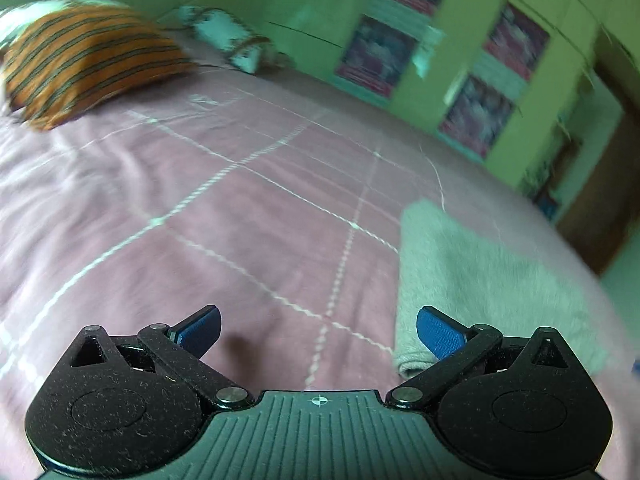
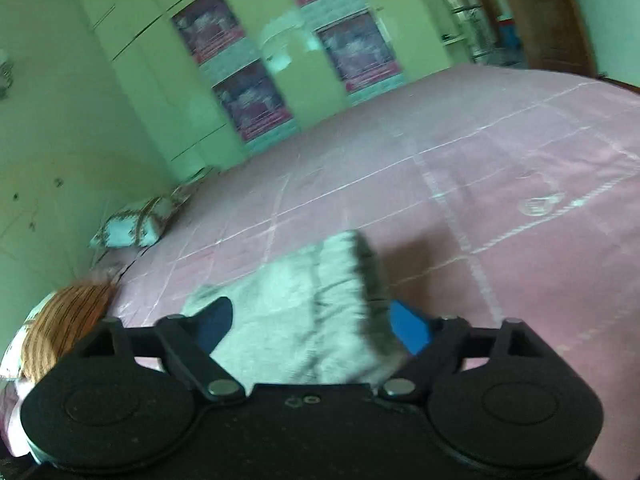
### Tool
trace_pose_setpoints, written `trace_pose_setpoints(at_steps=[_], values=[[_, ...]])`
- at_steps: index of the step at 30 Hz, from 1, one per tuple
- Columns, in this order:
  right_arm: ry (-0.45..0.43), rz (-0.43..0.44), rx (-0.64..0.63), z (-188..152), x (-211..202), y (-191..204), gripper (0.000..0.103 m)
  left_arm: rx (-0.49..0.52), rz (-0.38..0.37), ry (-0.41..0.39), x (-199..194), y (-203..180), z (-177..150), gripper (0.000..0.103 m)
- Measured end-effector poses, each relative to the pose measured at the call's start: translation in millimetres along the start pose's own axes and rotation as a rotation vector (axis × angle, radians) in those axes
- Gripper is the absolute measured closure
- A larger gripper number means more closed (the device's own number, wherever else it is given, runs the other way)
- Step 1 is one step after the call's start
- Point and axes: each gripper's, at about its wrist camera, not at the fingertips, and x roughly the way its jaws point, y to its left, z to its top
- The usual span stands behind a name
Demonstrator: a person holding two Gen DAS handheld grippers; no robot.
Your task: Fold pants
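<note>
The folded grey fleece pants (image 1: 476,276) lie flat on the pink checked bedspread (image 1: 240,208), near its front edge; the left gripper (image 1: 318,330) tips down over bare bedspread just beside them, its blue fingers (image 1: 438,336) spread wide with nothing between; the right gripper (image 2: 310,326) tips down over the pants, fingers apart, not squeezing them; a striped orange pillow (image 1: 84,60) sits at the far corner.

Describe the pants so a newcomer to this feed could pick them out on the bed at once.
Start from the big pink bedspread crossed by thin white lines. The pants are the pale grey, fuzzy, folded bundle lying flat on it, near the edge closest to the cameras, just ahead of the open right gripper. Unlike the orange striped pillow and white patterned pillow by the far wall, they are plain and flat.
</note>
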Motion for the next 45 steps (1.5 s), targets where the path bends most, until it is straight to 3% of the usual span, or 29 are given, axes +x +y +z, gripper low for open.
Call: trace_pose_setpoints(at_steps=[5,12,14,18,20,23,29,31,34,35,45], values=[[0.016,-0.034,0.088,-23,-25,-32,0.030,0.060,-0.002,0.035,-8,-10,-21,0.000],[0.041,0.052,0.248,-23,-42,-58,0.025,0.193,-0.030,0.046,-21,-45,-20,0.000],[0.055,0.059,0.302,-21,-38,-65,0.018,0.231,-0.045,0.038,-21,-52,-14,0.000],[0.109,0.089,0.365,-17,-19,-72,0.014,0.276,-0.093,0.043,-14,-63,0,0.000],[0.150,0.126,0.362,-14,-3,-74,0.007,0.276,-0.133,0.074,-2,-63,10,0.000],[0.238,0.170,0.384,-8,23,-80,0.007,0.229,-0.197,0.132,22,-57,26,0.000],[0.281,0.206,0.411,6,66,-96,0.009,0.182,-0.218,0.235,81,-53,46,0.000],[0.305,0.241,0.408,7,78,-98,0.014,0.134,-0.289,0.292,99,-52,47,0.000],[0.348,0.296,0.423,5,96,-102,0.050,0.050,-0.390,0.394,126,-52,43,0.003],[0.364,0.314,0.433,2,103,-103,0.055,0.048,-0.397,0.412,133,-54,40,0.004],[0.379,0.390,0.435,1,121,-105,0.049,0.039,-0.524,0.469,172,-68,46,0.008]])
